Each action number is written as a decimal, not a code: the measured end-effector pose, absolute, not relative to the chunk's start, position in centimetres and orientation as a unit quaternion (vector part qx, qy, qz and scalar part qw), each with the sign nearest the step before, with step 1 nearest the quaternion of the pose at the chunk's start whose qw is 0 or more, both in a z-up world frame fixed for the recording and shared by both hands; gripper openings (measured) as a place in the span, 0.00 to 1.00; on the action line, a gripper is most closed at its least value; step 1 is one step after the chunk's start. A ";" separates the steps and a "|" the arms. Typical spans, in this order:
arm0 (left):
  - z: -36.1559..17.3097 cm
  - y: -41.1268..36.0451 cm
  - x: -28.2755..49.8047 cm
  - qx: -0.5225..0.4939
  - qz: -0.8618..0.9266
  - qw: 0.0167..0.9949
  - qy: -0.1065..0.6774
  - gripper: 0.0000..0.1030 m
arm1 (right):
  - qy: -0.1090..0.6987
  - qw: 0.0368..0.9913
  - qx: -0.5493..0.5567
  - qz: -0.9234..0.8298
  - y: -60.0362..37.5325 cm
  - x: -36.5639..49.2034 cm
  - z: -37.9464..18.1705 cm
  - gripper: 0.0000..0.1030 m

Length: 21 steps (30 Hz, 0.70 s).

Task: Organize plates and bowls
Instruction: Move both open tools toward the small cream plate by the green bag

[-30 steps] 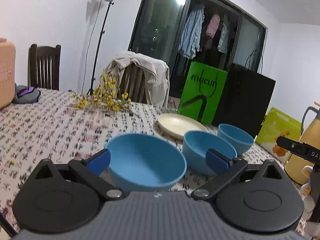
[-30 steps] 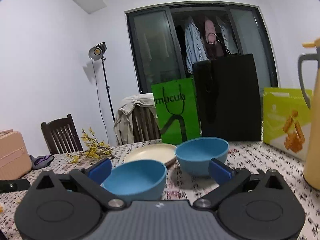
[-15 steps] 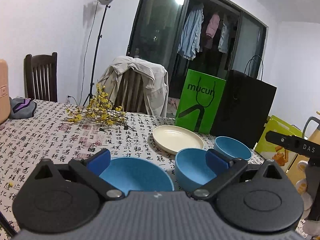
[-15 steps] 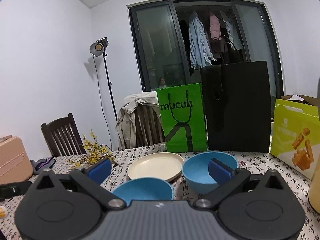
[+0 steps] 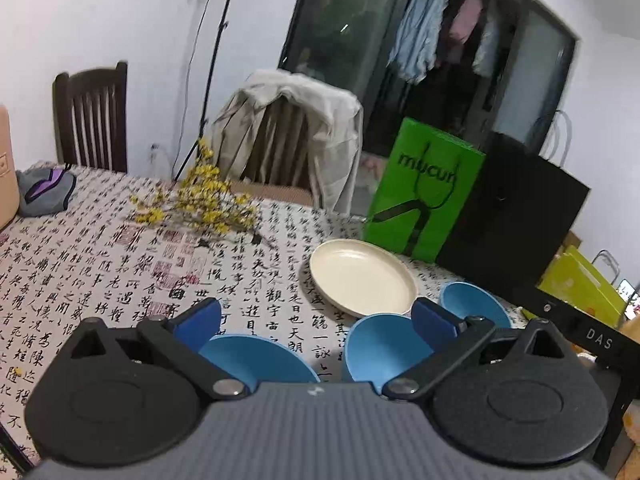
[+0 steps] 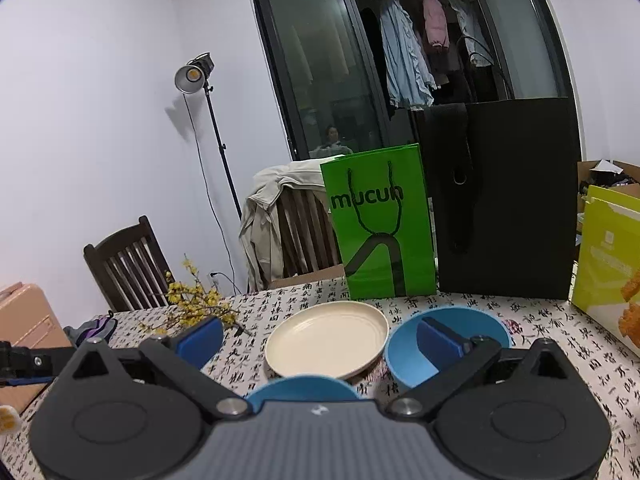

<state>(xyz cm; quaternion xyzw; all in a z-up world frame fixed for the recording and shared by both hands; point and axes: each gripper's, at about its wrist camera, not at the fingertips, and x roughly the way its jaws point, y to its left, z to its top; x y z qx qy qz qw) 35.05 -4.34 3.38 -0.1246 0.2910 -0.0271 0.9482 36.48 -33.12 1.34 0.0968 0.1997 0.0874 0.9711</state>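
I hold both the left gripper [image 5: 316,320] and right gripper [image 6: 320,334] spread wide and empty above the table. Taking the cream plate [image 5: 362,277] as landmark, three blue bowls sit close on its near side: the nearest bowl [image 5: 256,362], the middle bowl [image 5: 380,350] and the far bowl [image 5: 474,306]. My worry is that they are so crowded that a finger coming down on one rim could knock its neighbour or the plate.

The left gripper [image 5: 316,322] has a ribbed grey body with a small white mark at its front edge. On either side of that mark sit round black housings with triangular cut-outs. Black link arms on silver screws run forward from it to blue pads [image 5: 199,323]. The right gripper [image 6: 319,336] looks the same: grey ribbed body, black discs, silver screws, blue pads [image 6: 439,342].
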 end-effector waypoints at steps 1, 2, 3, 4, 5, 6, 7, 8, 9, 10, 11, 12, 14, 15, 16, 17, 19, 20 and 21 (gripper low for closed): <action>3.5 -4.3 35.6 -0.126 -0.025 0.946 0.298 1.00 | 0.201 0.971 0.098 0.087 -33.1 37.1 1.5 1.00; 3.8 -4.4 36.2 -0.126 -0.021 0.944 0.304 1.00 | 0.204 0.970 0.099 0.086 -33.1 37.6 1.7 1.00; 4.0 -4.5 36.9 -0.124 -0.017 0.942 0.311 1.00 | 0.207 0.970 0.100 0.085 -33.2 38.2 1.8 1.00; 4.1 -4.6 37.4 -0.122 -0.016 0.941 0.315 1.00 | 0.208 0.969 0.102 0.083 -33.2 38.7 2.0 1.00; 4.2 -4.8 38.0 -0.120 -0.015 0.940 0.318 1.00 | 0.209 0.969 0.102 0.082 -33.2 39.3 2.1 1.00; 4.3 -5.0 38.7 -0.118 -0.010 0.940 0.320 1.00 | 0.212 0.969 0.100 0.082 -33.2 39.8 2.2 1.00; 4.3 -5.2 39.3 -0.115 -0.005 0.940 0.322 1.00 | 0.216 0.968 0.099 0.081 -33.2 40.5 2.2 1.00; 4.4 -5.4 39.8 -0.113 -0.001 0.939 0.324 1.00 | 0.221 0.967 0.099 0.081 -33.2 41.2 2.3 1.00; 4.5 -5.6 40.5 -0.112 0.001 0.938 0.327 1.00 | 0.228 0.965 0.098 0.081 -33.2 42.0 2.3 1.00; 4.6 -5.8 41.2 -0.112 0.004 0.938 0.329 1.00 | 0.234 0.964 0.097 0.081 -33.2 42.8 2.3 1.00; 4.7 -6.1 41.9 -0.110 0.009 0.937 0.331 1.00 | 0.241 0.962 0.095 0.081 -33.2 43.7 2.2 1.00; 4.9 -6.4 42.6 -0.107 0.014 0.937 0.331 1.00 | 0.247 0.961 0.092 0.081 -33.2 44.5 2.2 1.00; 5.2 -7.0 44.0 -0.101 0.027 0.936 0.337 1.00 | 0.257 0.959 0.091 0.080 -33.2 46.3 2.1 1.00; 5.3 -7.3 44.8 -0.107 0.032 0.933 0.343 1.00 | 0.263 0.957 0.092 0.080 -33.2 47.3 1.9 1.00; 5.3 -7.4 45.6 -0.114 0.032 0.930 0.348 1.00 | 0.271 0.955 0.093 0.081 -33.2 48.3 1.7 1.00; 5.3 -7.6 46.5 -0.120 0.034 0.928 0.352 1.00 | 0.281 0.952 0.093 0.080 -33.2 49.4 1.4 1.00; 5.3 -8.1 48.1 -0.121 0.049 0.927 0.353 1.00 | 0.302 0.945 0.094 0.075 -33.1 51.5 0.7 1.00; 5.1 -8.3 48.8 -0.120 0.056 0.926 0.353 1.00 | 0.313 0.942 0.093 0.073 -33.0 52.4 0.3 1.00; 4.9 -8.6 49.7 -0.119 0.064 0.926 0.354 1.00 | 0.322 0.940 0.093 0.069 -33.0 53.4 -0.1 1.00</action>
